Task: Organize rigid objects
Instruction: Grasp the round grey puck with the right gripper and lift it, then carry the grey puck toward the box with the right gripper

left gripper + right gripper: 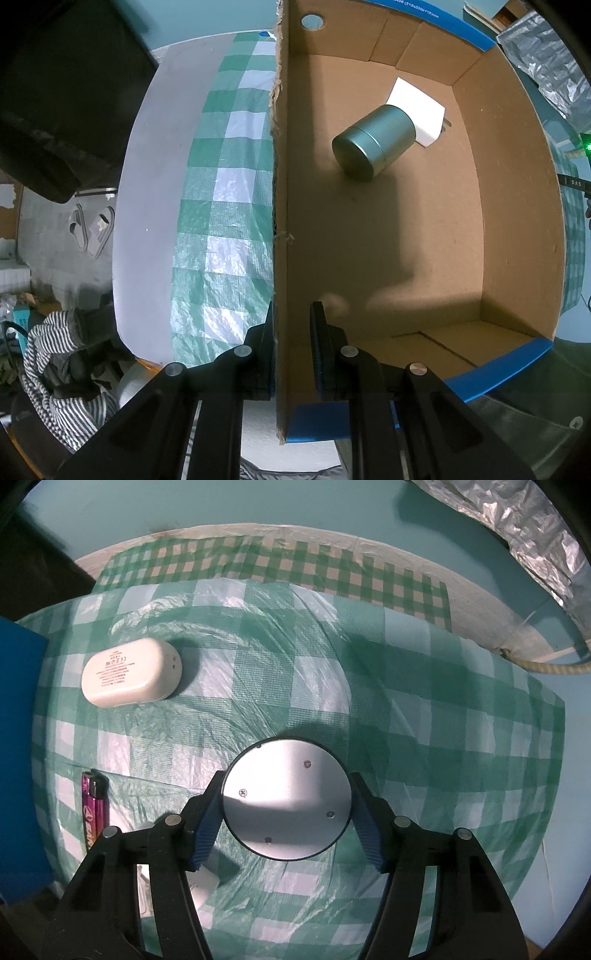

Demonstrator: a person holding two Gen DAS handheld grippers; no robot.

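Left wrist: left gripper (293,350) clamped on box (282,206) wall. Right wrist: right gripper (286,818) half open, pads at disc (286,799) rim, contact unclear.

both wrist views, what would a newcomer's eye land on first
In the right wrist view, the round silver disc fills the middle, sitting between the blue pads of the right claw on the green checked tablecloth. In the left wrist view, the open cardboard box dominates, its wall pinched by the left claw, with a green metal tin lying on its side inside.
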